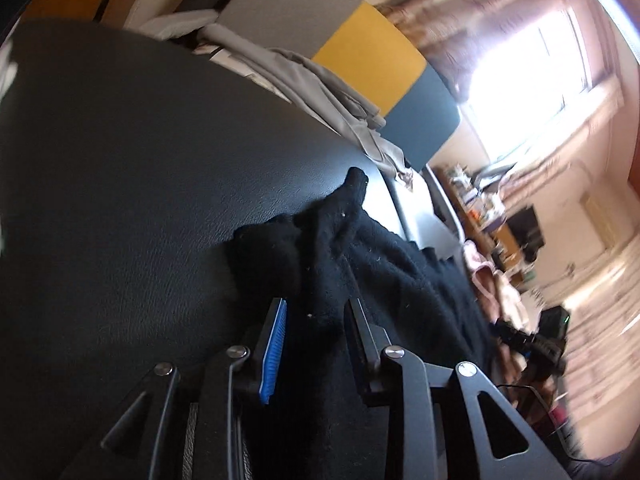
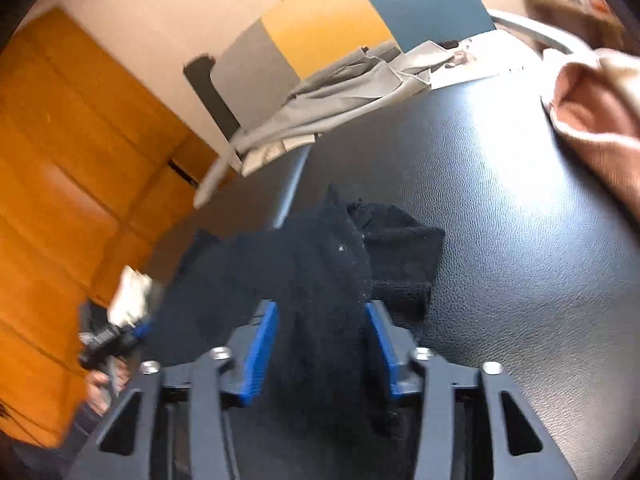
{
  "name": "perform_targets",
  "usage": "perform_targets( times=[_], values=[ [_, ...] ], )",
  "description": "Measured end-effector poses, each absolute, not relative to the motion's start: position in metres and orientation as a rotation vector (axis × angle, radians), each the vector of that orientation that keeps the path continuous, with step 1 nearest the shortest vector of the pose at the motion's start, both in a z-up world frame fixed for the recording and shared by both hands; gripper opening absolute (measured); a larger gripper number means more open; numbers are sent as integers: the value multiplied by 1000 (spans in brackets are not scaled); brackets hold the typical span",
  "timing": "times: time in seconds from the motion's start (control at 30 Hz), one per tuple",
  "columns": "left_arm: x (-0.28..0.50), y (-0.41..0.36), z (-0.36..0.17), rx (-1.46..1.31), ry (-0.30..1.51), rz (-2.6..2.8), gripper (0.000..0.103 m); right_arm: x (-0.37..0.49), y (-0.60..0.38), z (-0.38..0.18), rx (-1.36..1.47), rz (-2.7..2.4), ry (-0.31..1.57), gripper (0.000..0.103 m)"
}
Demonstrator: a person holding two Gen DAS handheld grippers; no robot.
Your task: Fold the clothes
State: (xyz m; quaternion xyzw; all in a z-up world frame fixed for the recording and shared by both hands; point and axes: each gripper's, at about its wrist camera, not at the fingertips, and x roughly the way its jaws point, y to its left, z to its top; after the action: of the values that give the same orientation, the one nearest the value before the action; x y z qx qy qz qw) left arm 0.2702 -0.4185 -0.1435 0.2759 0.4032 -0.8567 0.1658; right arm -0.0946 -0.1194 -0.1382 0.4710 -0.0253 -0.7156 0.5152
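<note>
1. Closest to the camera in the left wrist view is the left hand-held gripper (image 1: 316, 320). Its jaws are partly spread. The black cloth (image 1: 360, 272) runs right between them. I cannot tell if the pads press on it.
2. The black cloth lies bunched on the dark table (image 1: 120, 160), just ahead of the fingers, and part of it hangs over the table edge to the right of them.
3. In the right wrist view, the right hand-held gripper (image 2: 322, 320) is also partly spread. The same black cloth (image 2: 320, 264) sits in the gap. The blue pads (image 2: 262, 344) look a little apart from it, so it seems loose, not pinched.
4. I think the step is getting a new hold on the black cloth so it can be spread out flat. It is still a crumpled lump, so no fold is made yet.
5. Next, each hand-held gripper needs to find an edge or corner, squeeze on it, and pull apart gently so the cloth opens up.
6. Only the left view shows the bright window (image 1: 532, 64), far off to the right.
7. Only the right view shows the pink cloth (image 2: 600, 112) far ahead on the right, and the orange wall (image 2: 60, 200) on the left.
8. Both views show the grey clothes (image 1: 304, 76) at the far table edge.
</note>
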Motion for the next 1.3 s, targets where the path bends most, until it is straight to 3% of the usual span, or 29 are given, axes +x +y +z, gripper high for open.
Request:
perform_targets(
  times=[0.2,0.3,0.43,0.47,0.53,0.57,0.73,0.83,0.93,0.97,1.0,1.1,1.2,1.23,1.27,1.3],
  values=[
    [251,-418,-137,846,1082,-2476,41,-90,-150,-154,1174,-1790,271,42],
    [249,-415,-131,855,1043,-2513,44,-89,-151,-154,1173,-1800,308,42],
    [237,-413,-135,960,986,-2511,44,-89,-152,-153,1166,-1814,347,35],
    [233,-413,-137,993,985,-2507,41,-89,-153,-154,1161,-1817,363,34],
    [227,-412,-140,1051,1015,-2474,26,-86,-151,-151,1155,-1818,381,31],
    [229,-411,-138,1037,1020,-2470,10,-85,-152,-150,1150,-1819,395,29],
    [256,-407,-120,942,1124,-2465,8,-75,-149,-131,1079,-1847,479,6],
    [257,-405,-140,1020,1107,-2403,9,-80,-138,-126,1051,-1933,579,3],
    [260,-403,-149,1014,1119,-2375,17,-94,-129,-147,1122,-1950,596,2],
    [262,-404,-146,999,1099,-2345,24,-98,-126,-155,1147,-1952,594,2],
    [264,-404,-142,985,1075,-2309,30,-99,-122,-160,1153,-1967,580,2],
    [270,-399,-126,928,949,-2240,30,-102,-105,-150,1136,-1965,385,2],
    [270,-374,-103,832,828,-2272,30,-97,-97,-125,1051,-1946,288,9],
    [266,-364,-98,812,801,-2313,30,-95,-98,-118,1027,-1930,277,26],
    [261,-352,-94,793,773,-2356,30,-92,-100,-111,1003,-1915,266,53],
    [253,-339,-92,799,722,-2404,30,-86,-108,-108,960,-1905,301,64]
  ],
)
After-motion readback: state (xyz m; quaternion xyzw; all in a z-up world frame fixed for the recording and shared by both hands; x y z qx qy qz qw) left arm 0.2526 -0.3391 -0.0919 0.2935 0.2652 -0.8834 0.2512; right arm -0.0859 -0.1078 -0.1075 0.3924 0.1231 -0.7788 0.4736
